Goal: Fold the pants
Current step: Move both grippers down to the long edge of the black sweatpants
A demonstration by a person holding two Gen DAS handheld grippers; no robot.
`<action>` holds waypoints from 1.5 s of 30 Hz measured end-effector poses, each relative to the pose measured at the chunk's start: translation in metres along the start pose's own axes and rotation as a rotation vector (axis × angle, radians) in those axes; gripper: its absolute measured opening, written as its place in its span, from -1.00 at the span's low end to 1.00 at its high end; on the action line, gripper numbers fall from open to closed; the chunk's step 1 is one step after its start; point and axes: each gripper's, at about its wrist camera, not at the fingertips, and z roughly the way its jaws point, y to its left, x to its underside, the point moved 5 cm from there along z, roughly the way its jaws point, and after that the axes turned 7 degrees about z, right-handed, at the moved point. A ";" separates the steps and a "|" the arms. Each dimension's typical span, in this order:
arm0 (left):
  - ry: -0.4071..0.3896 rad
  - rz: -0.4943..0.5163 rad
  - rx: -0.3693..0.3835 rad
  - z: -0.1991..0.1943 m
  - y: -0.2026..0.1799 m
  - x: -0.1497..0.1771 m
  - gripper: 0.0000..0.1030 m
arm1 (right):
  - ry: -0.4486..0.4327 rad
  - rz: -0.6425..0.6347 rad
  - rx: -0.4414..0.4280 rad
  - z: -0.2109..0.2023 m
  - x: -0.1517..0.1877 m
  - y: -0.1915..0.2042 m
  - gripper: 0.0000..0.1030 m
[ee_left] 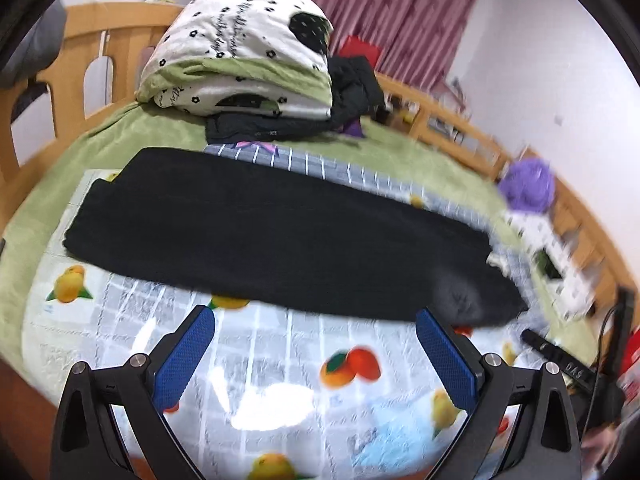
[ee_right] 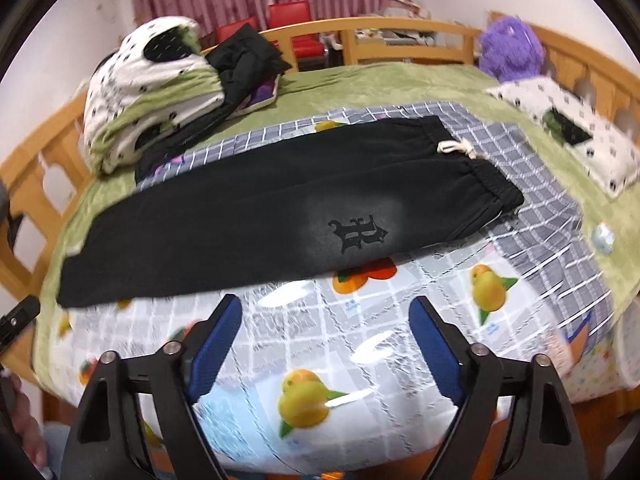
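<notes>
Lying flat just beyond both sets of jaws, black pants (ee_right: 280, 216) already doubled leg over leg on the bed (ee_right: 360, 80). Left gripper (ee_left: 316, 344) and right gripper (ee_right: 326, 332) hovered spread apart, empty; lengthwise folds seemingly remained.

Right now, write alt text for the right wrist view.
Black pants lie flat, folded lengthwise, on a fruit-print sheet over a bed, waistband to the right. The right gripper hovers open before their near edge, holding nothing.
</notes>
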 end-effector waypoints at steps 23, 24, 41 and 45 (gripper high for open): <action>0.215 -0.133 -0.189 0.113 0.150 0.034 0.74 | 0.039 -0.073 0.020 0.121 -0.037 -0.063 0.23; 0.206 -0.149 -0.183 0.116 0.156 0.038 0.65 | 0.045 -0.065 0.020 0.126 -0.035 -0.069 0.23; 0.089 -0.328 -0.119 0.155 0.207 0.029 0.58 | 0.044 0.296 -0.175 0.174 -0.040 -0.138 0.24; 0.103 -0.341 -0.186 0.161 0.213 0.022 -0.12 | 0.062 0.296 -0.139 0.195 -0.049 -0.131 -0.29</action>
